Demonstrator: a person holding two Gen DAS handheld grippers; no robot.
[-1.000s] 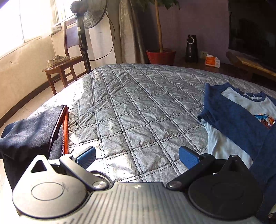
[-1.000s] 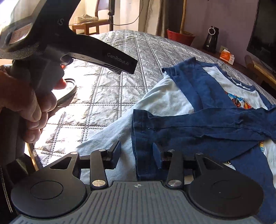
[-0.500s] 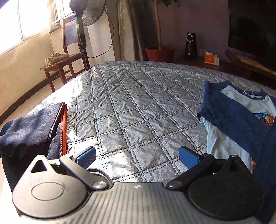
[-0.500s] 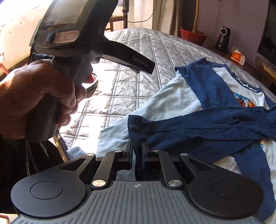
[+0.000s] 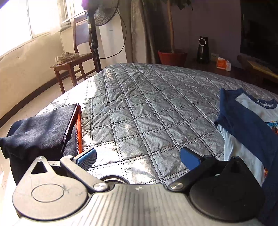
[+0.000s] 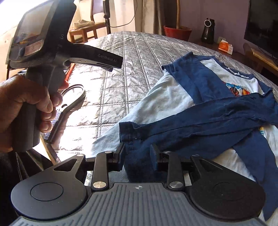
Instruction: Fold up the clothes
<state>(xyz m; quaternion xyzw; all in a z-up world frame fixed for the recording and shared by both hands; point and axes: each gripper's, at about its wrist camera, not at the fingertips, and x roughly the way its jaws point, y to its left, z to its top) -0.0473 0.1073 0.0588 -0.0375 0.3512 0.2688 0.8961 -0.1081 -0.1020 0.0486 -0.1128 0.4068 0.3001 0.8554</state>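
Observation:
A light-blue T-shirt (image 6: 170, 99) with navy sleeves and a printed chest lies crumpled on the silver quilt (image 6: 132, 52). One navy sleeve (image 6: 208, 120) is drawn across it toward me. Its cuff lies between the fingers of my right gripper (image 6: 138, 153), whose jaws are opening and stand clear of the cloth. My left gripper (image 5: 138, 157) hovers open over bare quilt (image 5: 147, 104), left of the shirt (image 5: 243, 121), with nothing between its blue pads. In the right wrist view a hand (image 6: 22, 106) holds the left gripper's handle (image 6: 52, 57).
A dark zipped bag (image 5: 43, 128) with orange lining sits at the bed's near left edge. Beyond the bed stand a wooden chair (image 5: 74, 64) with shoes on it, a fan (image 5: 102, 15), a red plant pot (image 5: 172, 57) and a TV (image 6: 264, 24).
The right jaws closed to a narrow gap at the sleeve cuff half a second ago and now stand apart again. The left gripper shifted a little over the quilt, still open.

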